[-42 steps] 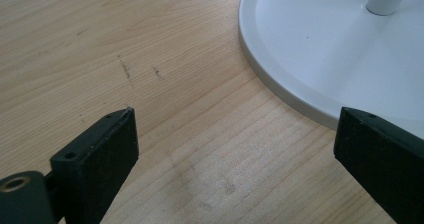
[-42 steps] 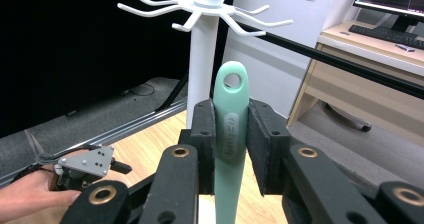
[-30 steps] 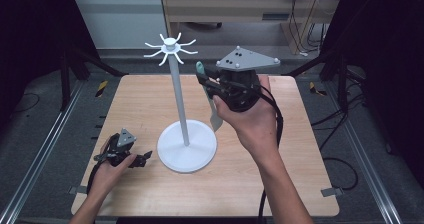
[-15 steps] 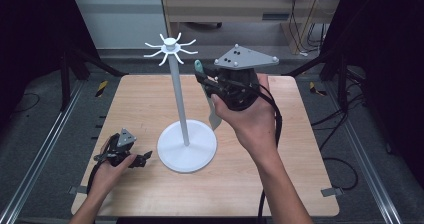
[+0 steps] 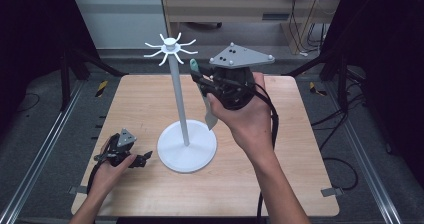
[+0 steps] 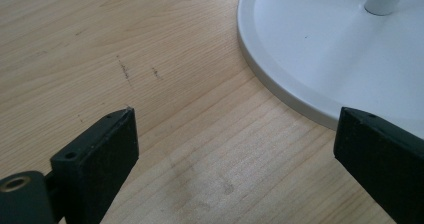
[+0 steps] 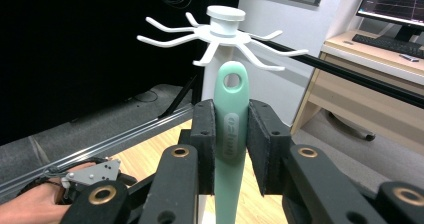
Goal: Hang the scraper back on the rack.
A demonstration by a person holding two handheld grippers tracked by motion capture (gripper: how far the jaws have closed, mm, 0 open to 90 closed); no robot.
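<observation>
hook stand (image 5: 180,104): 1 | green utensil (image 7: 229,129): 1 | hand-held grippers: 2, left (image 5: 145,158), right (image 5: 196,76)

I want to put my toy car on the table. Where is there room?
Bare wood lies along the far edge behind the white stand, and on the right side past the right gripper. It's crowded near the left gripper, beside the stand's base.

Even overhead light brightens the wooden desk (image 5: 140,109) while its surroundings fall into deep black. The white stand base (image 6: 320,49) shows mild glare. Close up, the black fingers (image 7: 203,144) blur softly.
</observation>
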